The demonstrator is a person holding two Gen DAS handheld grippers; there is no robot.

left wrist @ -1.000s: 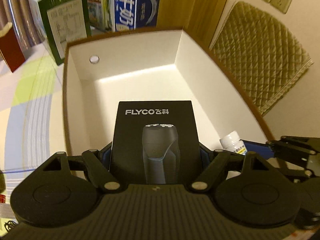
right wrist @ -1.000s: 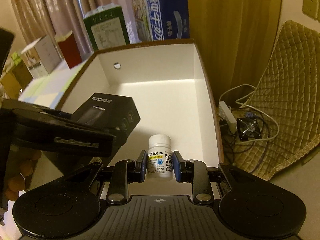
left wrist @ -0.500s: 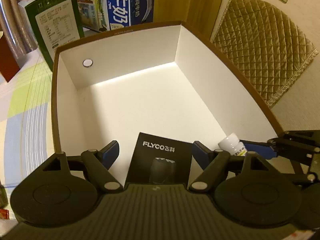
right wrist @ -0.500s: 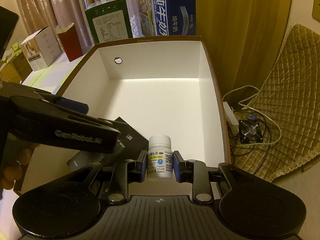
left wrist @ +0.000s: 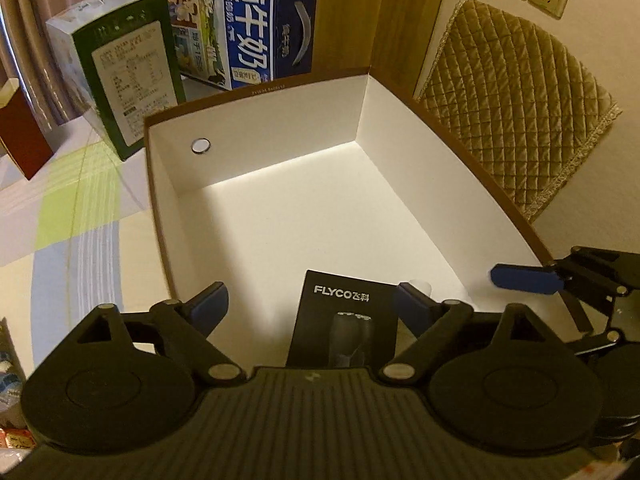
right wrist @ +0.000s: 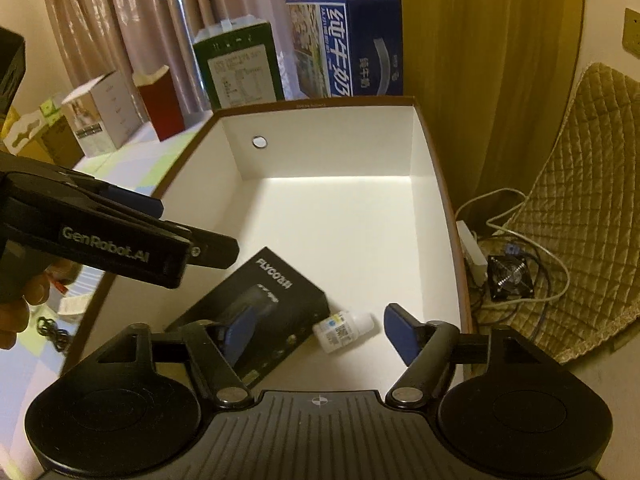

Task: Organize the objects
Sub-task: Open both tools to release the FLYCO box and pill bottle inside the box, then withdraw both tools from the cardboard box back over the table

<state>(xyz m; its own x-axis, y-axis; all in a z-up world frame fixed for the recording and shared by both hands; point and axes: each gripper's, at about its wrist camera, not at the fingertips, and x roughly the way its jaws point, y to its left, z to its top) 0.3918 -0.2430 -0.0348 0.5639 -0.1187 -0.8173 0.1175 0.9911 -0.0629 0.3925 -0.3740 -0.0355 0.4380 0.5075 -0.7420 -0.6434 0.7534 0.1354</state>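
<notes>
A black FLYCO shaver box [left wrist: 344, 322] lies flat on the white floor of a big brown-rimmed carton [left wrist: 256, 92]; it also shows in the right wrist view [right wrist: 260, 308]. A small white pill bottle [right wrist: 346, 330] lies on its side next to it. My left gripper [left wrist: 310, 304] is open and empty above the carton's near end, and shows in the right wrist view [right wrist: 132, 204]. My right gripper [right wrist: 320, 334] is open and empty above the bottle, and one of its fingers [left wrist: 524, 278] shows in the left wrist view.
A green-and-white box [left wrist: 124, 92] and a blue milk carton [left wrist: 248, 20] stand behind the big carton [right wrist: 320, 102]. More boxes [right wrist: 104, 116] stand at the left. A quilted pad [right wrist: 592, 200] and cables with a power strip [right wrist: 476, 248] lie at the right.
My left gripper opened and dropped the FLYCO box into the carton. My right gripper opened and let the pill bottle fall on its side beside it. Both grippers rose a little.
</notes>
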